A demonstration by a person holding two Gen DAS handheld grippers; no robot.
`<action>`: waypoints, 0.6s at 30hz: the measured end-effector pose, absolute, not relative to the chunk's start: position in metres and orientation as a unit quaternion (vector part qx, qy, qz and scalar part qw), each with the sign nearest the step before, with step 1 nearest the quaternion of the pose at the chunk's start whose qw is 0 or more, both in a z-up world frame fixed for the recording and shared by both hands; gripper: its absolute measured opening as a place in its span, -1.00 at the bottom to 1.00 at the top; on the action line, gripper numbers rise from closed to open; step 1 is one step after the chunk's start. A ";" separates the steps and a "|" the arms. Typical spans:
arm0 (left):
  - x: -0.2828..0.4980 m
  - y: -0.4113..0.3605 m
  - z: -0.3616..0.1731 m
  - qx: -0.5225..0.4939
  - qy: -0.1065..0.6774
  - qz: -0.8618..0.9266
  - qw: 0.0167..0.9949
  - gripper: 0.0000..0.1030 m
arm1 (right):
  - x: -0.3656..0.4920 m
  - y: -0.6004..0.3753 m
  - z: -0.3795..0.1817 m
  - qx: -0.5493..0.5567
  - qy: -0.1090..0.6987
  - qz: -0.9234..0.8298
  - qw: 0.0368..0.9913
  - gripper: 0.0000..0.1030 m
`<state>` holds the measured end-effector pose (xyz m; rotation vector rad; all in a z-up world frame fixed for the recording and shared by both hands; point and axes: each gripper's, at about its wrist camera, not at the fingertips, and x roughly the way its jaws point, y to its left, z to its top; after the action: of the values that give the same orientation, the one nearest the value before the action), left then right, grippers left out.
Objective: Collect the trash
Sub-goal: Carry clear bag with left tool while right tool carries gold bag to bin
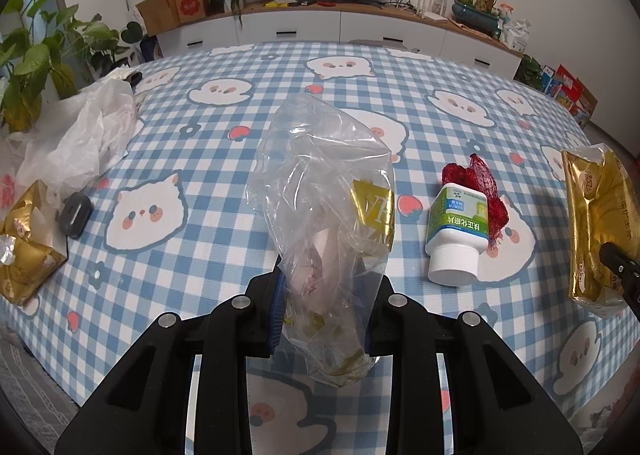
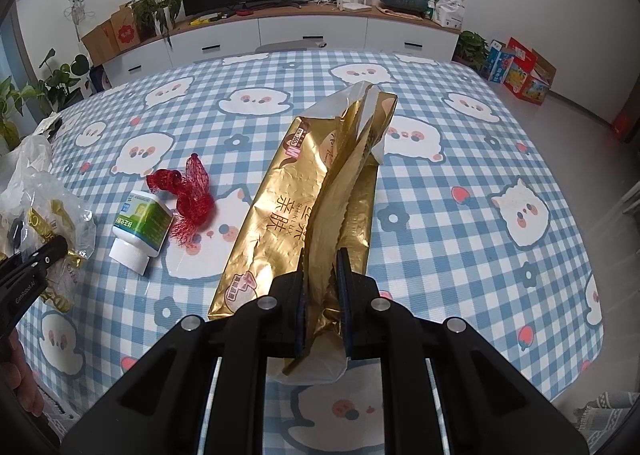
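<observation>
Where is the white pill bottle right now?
The white pill bottle lies on its side on the checked tablecloth, cap toward the cameras, against the red mesh net, between the clear bag and the gold wrapper.

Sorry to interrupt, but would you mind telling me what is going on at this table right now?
A person is clearing trash off the checked tablecloth with two handheld grippers. The left gripper is shut on a clear plastic bag with scraps inside; the right gripper is shut on a gold foil wrapper. A white pill bottle and red mesh netting lie on the cloth between them.
</observation>
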<state>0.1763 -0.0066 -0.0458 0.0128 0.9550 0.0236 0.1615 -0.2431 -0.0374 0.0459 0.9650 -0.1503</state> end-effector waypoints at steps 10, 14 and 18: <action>0.144 -0.010 -0.034 -0.005 0.452 0.001 0.892 -0.46 | 0.143 -0.247 -0.030 0.013 0.458 -0.076 0.885 -0.77; 0.134 -0.012 -0.032 -0.005 0.450 -0.002 0.893 -0.46 | 0.136 -0.246 -0.028 0.011 0.458 -0.076 0.886 -0.77; 0.124 -0.015 -0.034 -0.004 0.452 -0.004 0.892 -0.46 | 0.129 -0.246 -0.026 0.009 0.458 -0.076 0.886 -0.77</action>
<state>0.1240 -0.0147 -0.0336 -0.0079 0.9382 -0.0073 0.1291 -0.2456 -0.0263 0.0195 0.9523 -0.1577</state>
